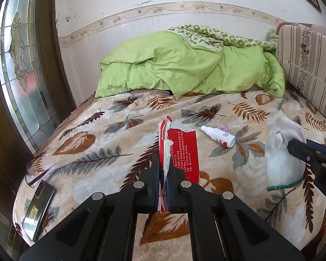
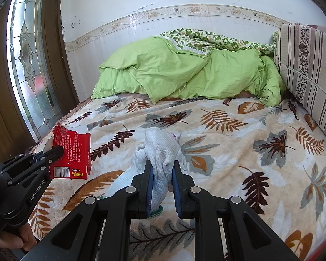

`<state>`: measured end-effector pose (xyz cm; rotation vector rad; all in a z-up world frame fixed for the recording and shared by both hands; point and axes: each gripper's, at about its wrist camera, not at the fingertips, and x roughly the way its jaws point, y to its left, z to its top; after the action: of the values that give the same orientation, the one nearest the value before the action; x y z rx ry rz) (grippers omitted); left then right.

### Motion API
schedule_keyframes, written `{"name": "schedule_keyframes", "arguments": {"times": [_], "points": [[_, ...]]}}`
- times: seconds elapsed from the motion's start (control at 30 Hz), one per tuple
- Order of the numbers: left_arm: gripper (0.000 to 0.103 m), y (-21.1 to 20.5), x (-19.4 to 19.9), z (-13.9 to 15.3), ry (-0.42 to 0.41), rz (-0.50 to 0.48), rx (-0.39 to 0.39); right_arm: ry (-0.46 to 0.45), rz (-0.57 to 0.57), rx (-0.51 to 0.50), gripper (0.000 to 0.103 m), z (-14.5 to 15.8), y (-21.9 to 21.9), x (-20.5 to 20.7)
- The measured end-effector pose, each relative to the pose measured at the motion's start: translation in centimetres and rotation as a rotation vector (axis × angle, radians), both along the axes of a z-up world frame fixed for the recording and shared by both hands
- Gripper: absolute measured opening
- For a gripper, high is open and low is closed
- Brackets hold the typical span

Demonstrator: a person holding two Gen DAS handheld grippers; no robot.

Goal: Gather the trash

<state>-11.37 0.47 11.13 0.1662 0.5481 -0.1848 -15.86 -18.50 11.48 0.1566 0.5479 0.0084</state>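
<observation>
My left gripper [image 1: 164, 165] is shut on a torn red carton [image 1: 182, 150] and holds it above the leaf-patterned bed blanket [image 1: 97, 143]. The carton also shows at the left of the right wrist view [image 2: 72, 152], with the left gripper [image 2: 58, 150] on it. My right gripper [image 2: 162, 169] is shut on a white knitted glove with a green cuff [image 2: 163, 150]. In the left wrist view the glove [image 1: 280, 152] hangs at the right from the right gripper [image 1: 293, 146]. A small white spray bottle [image 1: 219, 136] and a pink crumpled scrap [image 1: 222, 128] lie on the blanket.
A black phone [image 1: 38, 206] and eyeglasses [image 1: 32, 171] lie near the bed's left edge. A green duvet [image 1: 184, 65] is heaped at the far end against the wall. A striped cushion [image 1: 308, 65] stands at the right. A glass-panelled door [image 1: 19, 65] is at the left.
</observation>
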Motion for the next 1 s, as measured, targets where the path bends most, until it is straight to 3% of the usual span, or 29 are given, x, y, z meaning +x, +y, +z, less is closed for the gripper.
{"name": "schedule_keyframes", "arguments": {"times": [1.0], "points": [[0.004,-0.87,-0.49,0.01,-0.006,-0.051,0.002,-0.005,-0.028,0.018,0.017,0.25,-0.79,-0.57]]}}
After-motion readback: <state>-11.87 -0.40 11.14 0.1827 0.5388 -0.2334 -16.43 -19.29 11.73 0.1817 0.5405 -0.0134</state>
